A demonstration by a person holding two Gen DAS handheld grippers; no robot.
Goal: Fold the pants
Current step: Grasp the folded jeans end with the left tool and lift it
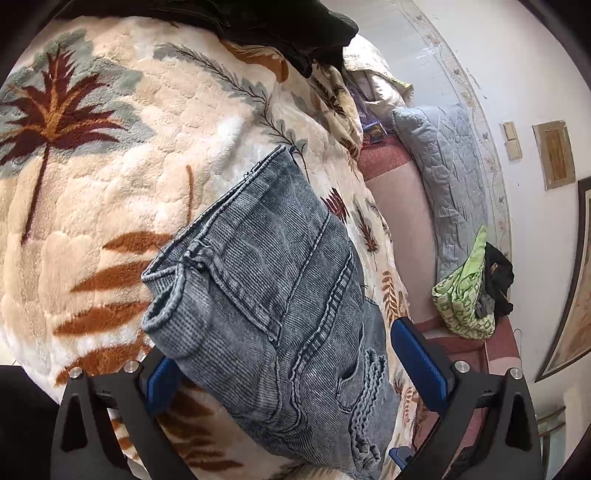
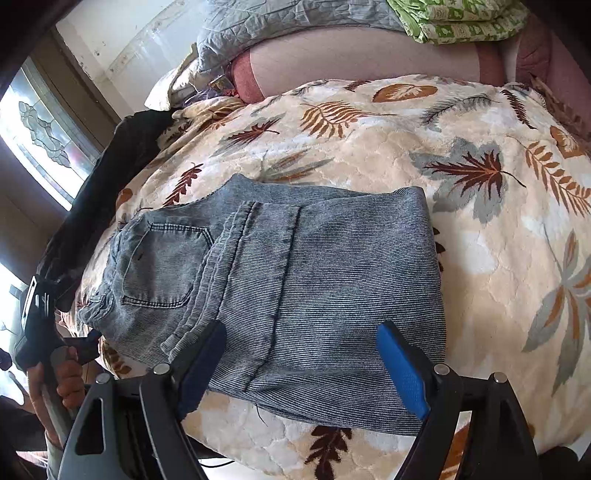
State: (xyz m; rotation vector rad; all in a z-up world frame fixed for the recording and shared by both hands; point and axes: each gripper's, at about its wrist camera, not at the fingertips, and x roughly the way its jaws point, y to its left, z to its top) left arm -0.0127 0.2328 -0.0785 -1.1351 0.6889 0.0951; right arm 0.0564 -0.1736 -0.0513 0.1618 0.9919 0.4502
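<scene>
Grey-blue denim pants [image 1: 273, 295] lie folded into a compact stack on a cream leaf-print blanket [image 1: 110, 166]. In the right wrist view the pants [image 2: 295, 280] show a back pocket at the left and the folded legs on top. My left gripper [image 1: 280, 365] is open, its blue pads either side of the waistband end, holding nothing. My right gripper [image 2: 299, 354] is open over the near edge of the stack, holding nothing. The left gripper and the hand on it also show at the left edge of the right wrist view [image 2: 40, 314].
A black garment [image 1: 288, 29] lies at the blanket's far edge and shows in the right wrist view [image 2: 110, 173]. A grey quilted pillow [image 1: 447, 177], a green patterned cloth [image 1: 465, 295] and a pink mattress [image 1: 399, 221] lie beyond. A window [image 2: 44, 136] is at the left.
</scene>
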